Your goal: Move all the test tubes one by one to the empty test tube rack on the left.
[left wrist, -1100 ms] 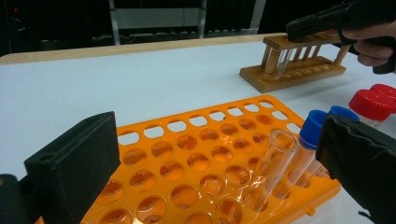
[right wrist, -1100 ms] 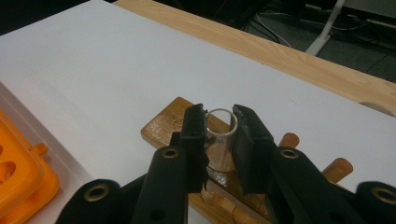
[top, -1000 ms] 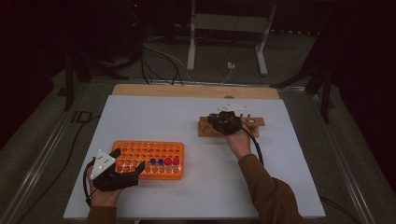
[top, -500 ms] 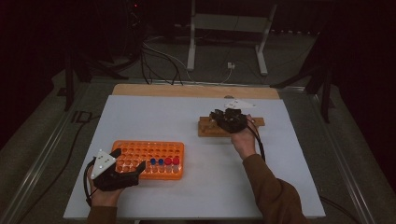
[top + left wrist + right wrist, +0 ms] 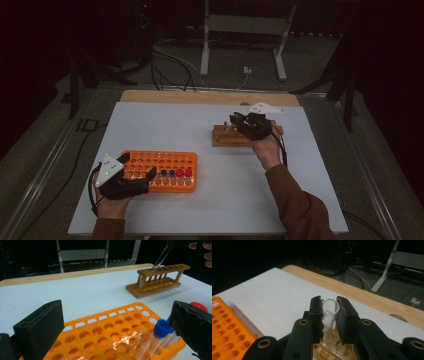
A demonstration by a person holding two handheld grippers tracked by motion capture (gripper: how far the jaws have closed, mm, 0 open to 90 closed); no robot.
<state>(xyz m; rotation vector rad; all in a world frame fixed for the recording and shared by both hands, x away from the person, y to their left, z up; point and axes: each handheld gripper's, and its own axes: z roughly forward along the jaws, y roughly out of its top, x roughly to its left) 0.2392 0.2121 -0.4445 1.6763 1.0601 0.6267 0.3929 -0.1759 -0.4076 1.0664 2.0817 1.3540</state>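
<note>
An orange tube rack (image 5: 165, 162) lies at the front left of the white table and holds two blue-capped tubes (image 5: 167, 173) and two red-capped tubes (image 5: 184, 172) in its near row. My left gripper (image 5: 137, 170) rests at the rack's left end, jaws wide open around its corner (image 5: 107, 335), with a blue-capped tube (image 5: 162, 328) beside the right jaw. My right gripper (image 5: 329, 302) is shut on a clear, uncapped glass test tube (image 5: 329, 315) over the wooden rack (image 5: 226, 137). The test tube (image 5: 160, 258) is tilted, with its lower end at the rack's (image 5: 157, 277) left end hole.
The white table top (image 5: 210, 210) sits on a wooden board (image 5: 200, 96) whose edge shows at the far side. A small white card (image 5: 265, 107) lies behind the wooden rack. Cables and a metal stand (image 5: 240, 35) are on the dark floor beyond.
My right gripper has shifted slightly right and away over the wooden rack with the glass tube. The left gripper has stayed at the orange rack.
</note>
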